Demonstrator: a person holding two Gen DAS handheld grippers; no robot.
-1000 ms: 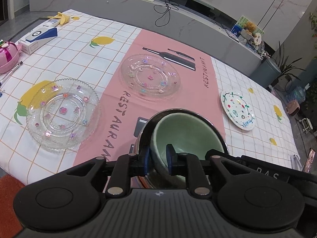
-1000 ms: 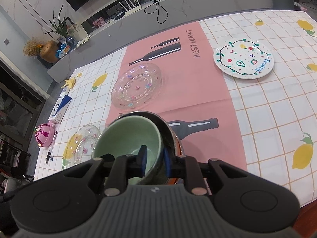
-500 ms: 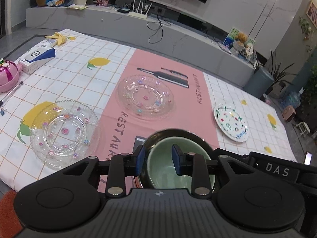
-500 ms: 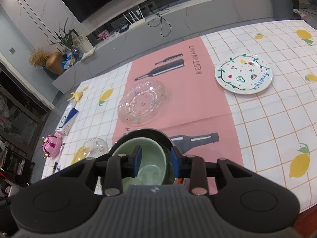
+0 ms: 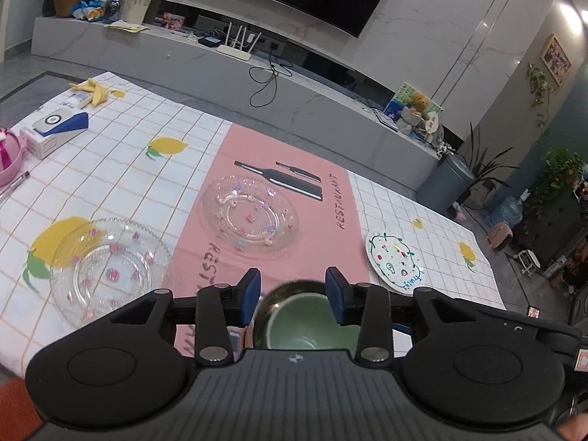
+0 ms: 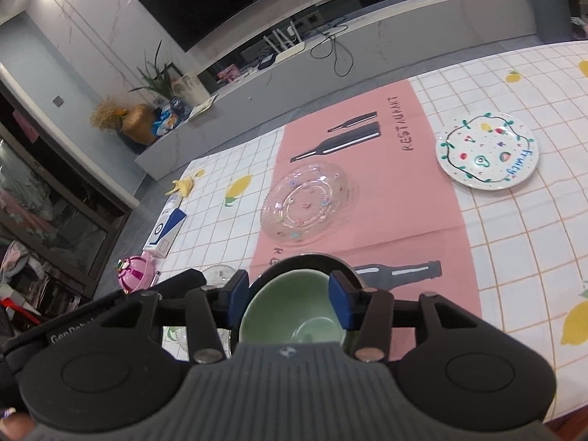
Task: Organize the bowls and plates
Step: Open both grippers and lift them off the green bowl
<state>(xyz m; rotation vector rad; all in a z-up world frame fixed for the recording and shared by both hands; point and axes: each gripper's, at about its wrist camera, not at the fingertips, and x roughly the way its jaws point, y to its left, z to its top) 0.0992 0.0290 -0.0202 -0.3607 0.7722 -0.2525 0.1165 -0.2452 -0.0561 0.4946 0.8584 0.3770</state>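
Both of my grippers hang above the near edge of the table (image 5: 121,136) with jaws spread wide and nothing between the pads. My left gripper (image 5: 293,296) and my right gripper (image 6: 287,299) each frame the same stack from opposite sides: a green bowl (image 6: 294,312) sits nested inside a larger dark bowl (image 6: 341,268), on the pink strip of the tablecloth (image 6: 404,198). The nesting serves the task, in my judgement: two bowls occupy one footprint, and the smaller sits low inside the larger, so it should not slide. The pads stand clear of both rims, so neither bowl is restrained by me. Three plates remain unstacked. One clear glass plate (image 5: 253,217) lies on the pink strip just beyond the bowls. A second glass plate (image 5: 106,268) lies to the left, over a printed lemon. A white painted plate (image 6: 487,149) lies to the right, well apart from the other two. I judge the bowl step complete and plate consolidation pending; the glass plates appear similar in form, so they should stack cleanly. A blue-and-white box (image 5: 55,130) and a pink container (image 5: 7,158) lie at the far left and are not part of the task.
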